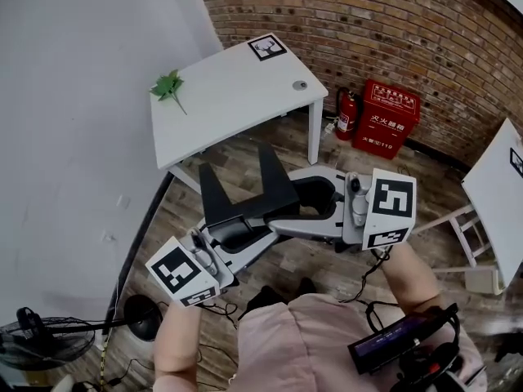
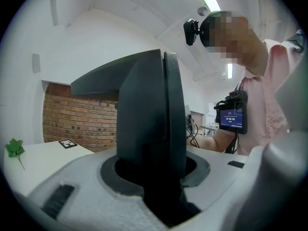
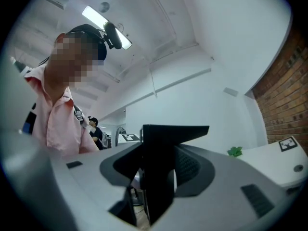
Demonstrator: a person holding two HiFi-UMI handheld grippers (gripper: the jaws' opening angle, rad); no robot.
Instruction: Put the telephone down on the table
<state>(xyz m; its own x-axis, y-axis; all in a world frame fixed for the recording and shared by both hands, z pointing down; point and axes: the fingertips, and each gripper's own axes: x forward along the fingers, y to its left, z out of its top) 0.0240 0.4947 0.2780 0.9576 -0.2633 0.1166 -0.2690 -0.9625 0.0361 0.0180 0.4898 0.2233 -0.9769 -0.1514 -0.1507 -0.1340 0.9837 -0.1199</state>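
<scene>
Telephone check first: I can't find it in any view. The table [image 1: 237,104] by the brick wall carries only a green sprig [image 1: 168,85] and a square marker card [image 1: 267,47], and neither tool has the telephone.

Left hand-held gripper [image 2: 163,95]: jaws pressed together, just a seam between them, nothing caught there. Right hand-held gripper [image 3: 149,148]: jaws standing apart, floor showing through the gap, nothing between them either. Both hang in front of me over the wooden floor, well short of the table.

A second white table [image 1: 500,188] at the right edge is mostly out of frame, so I can't rule that one out.

My guess on handling is that a telephone is a hard, smooth plastic shell, stiff and fairly light. It would be apt to slide between the pads and to crack if dropped. I'd take it across its narrow sides near the middle so it hangs level. I'd squeeze only enough to stop it slipping, then lay it flat on a bare stretch of table, well in from the edge.
</scene>
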